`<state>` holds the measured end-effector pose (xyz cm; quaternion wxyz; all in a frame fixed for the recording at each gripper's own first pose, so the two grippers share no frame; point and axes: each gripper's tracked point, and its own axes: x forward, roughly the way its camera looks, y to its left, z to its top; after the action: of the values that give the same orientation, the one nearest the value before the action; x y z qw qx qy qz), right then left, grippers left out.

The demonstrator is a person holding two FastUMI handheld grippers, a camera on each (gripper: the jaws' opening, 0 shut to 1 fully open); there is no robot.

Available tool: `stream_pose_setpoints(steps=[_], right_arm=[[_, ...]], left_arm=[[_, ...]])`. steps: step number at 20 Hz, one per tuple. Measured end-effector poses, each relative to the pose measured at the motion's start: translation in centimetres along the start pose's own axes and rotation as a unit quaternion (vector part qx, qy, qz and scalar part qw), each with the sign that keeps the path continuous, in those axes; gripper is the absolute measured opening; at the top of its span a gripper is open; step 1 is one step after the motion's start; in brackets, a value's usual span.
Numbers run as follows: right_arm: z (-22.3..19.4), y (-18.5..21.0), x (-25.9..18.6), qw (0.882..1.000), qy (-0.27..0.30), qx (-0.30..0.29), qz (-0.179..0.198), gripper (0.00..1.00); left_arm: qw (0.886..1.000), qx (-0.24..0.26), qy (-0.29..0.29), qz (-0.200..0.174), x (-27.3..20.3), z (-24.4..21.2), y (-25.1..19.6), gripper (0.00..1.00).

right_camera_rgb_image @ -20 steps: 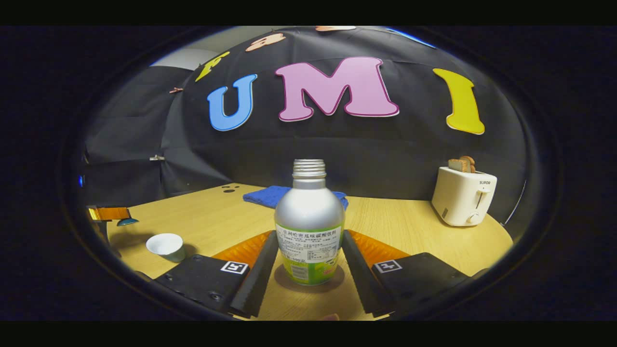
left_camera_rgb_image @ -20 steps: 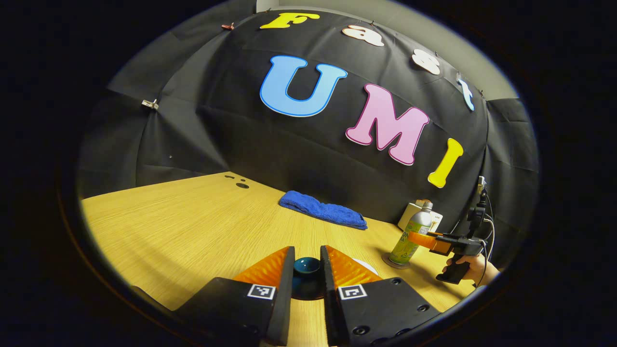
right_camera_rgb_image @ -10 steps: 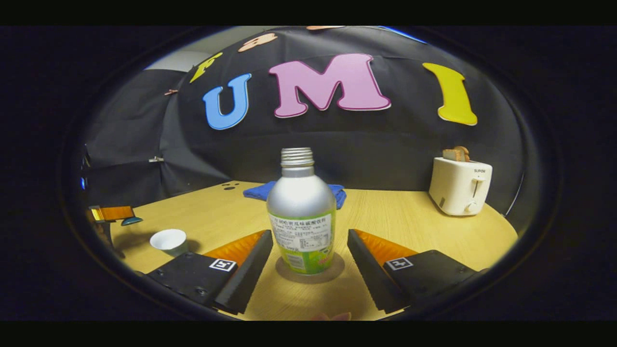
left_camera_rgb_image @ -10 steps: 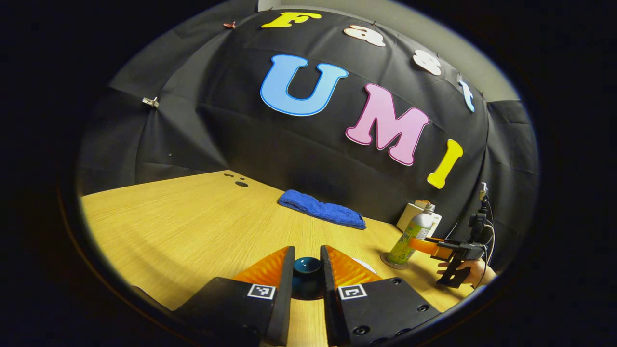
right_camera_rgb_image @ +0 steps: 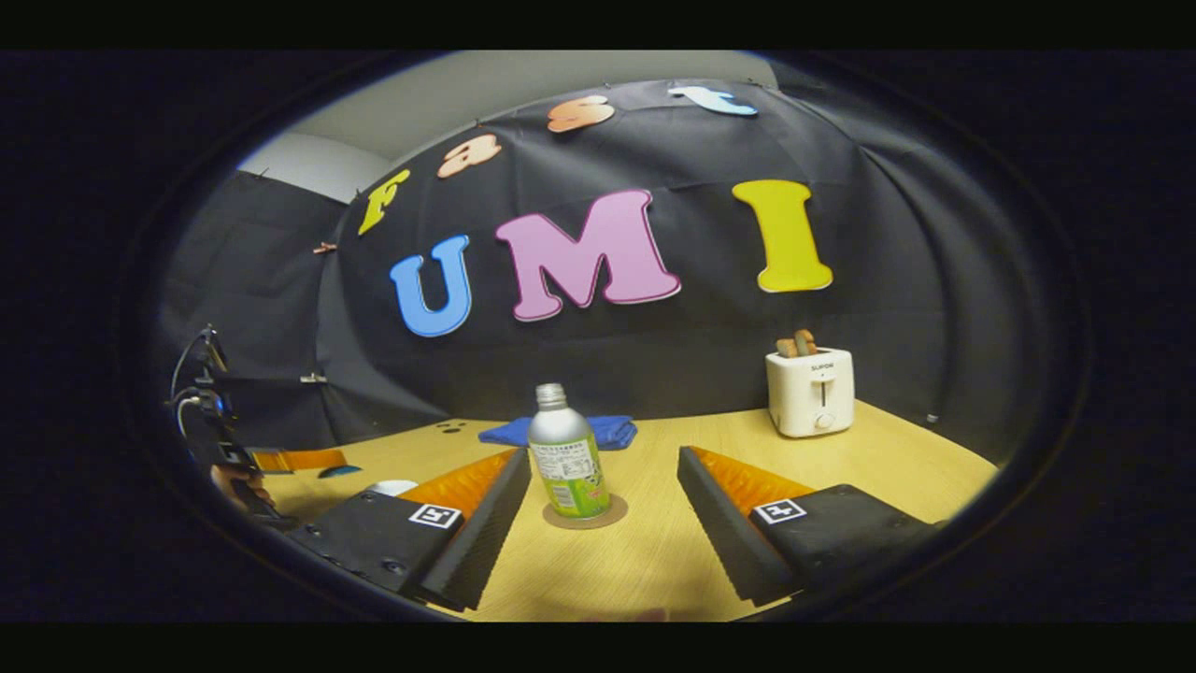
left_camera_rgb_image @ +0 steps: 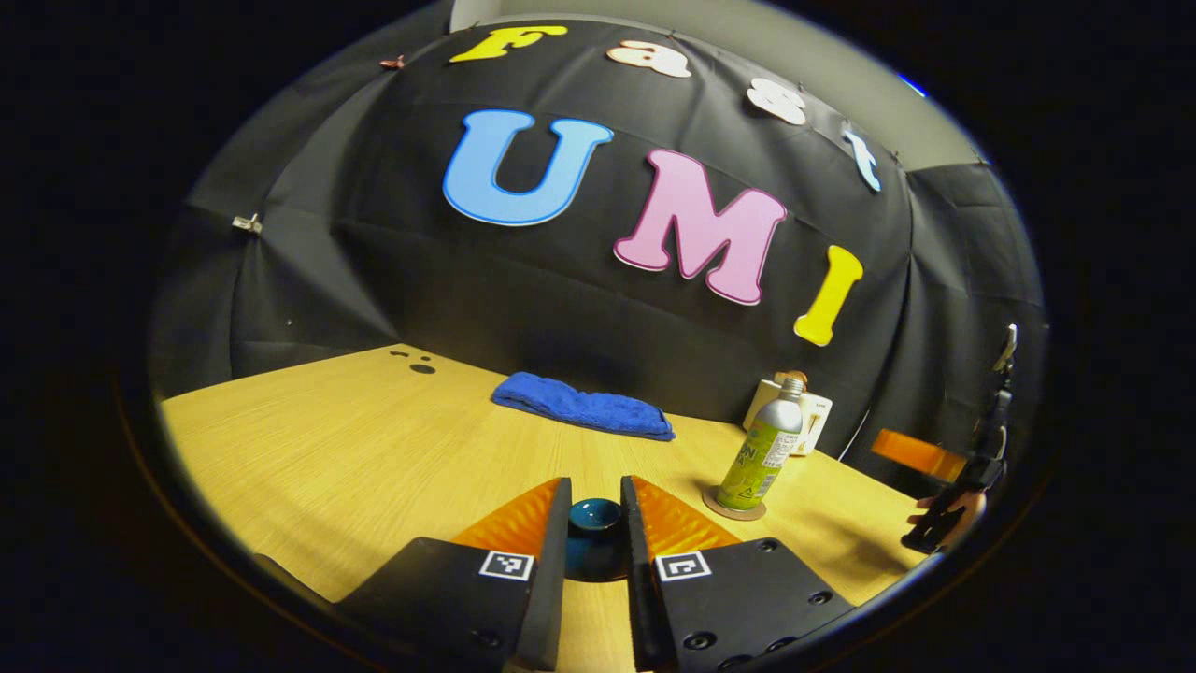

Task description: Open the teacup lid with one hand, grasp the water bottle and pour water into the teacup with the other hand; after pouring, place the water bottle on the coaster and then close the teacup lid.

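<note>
Standing upright on its coaster, the bottle sits clear of the right gripper's released jaws, while the left gripper clenches the lid.

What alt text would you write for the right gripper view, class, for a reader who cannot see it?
The right gripper, jaws open, faces a capless water bottle standing upright on a round coaster on a wooden table. Behind lie a blue cloth and a white toaster; the left gripper shows far left.
</note>
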<state>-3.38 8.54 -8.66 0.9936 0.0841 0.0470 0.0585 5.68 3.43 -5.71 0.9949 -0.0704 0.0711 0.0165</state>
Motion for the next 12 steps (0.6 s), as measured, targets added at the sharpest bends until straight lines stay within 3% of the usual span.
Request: stream_pose_setpoints(steps=[2, 5, 8, 12], right_arm=[[0.6, 0.3, -1.1, 1.0, -0.006, -0.013, 0.005, 0.97], [0.8, -0.6, -2.2, 0.998, -0.019, -0.054, -0.011, 0.98], [0.2, -0.5, -2.5, 0.998, -0.019, -0.064, -0.008, 0.98], [-0.4, -0.8, -2.7, 0.997, -0.01, -0.076, -0.008, 0.98]], left_arm=[[1.0, 0.016, 0.01, 0.009, 1.4, -0.7, -0.2, 0.36], [0.999, 0.025, 0.022, 0.01, 2.7, -1.7, -1.0, 0.33], [0.999, 0.039, 0.034, 0.011, 3.6, -2.6, -1.7, 0.3], [0.998, 0.049, 0.034, 0.018, 4.3, -2.8, -2.0, 0.33]])
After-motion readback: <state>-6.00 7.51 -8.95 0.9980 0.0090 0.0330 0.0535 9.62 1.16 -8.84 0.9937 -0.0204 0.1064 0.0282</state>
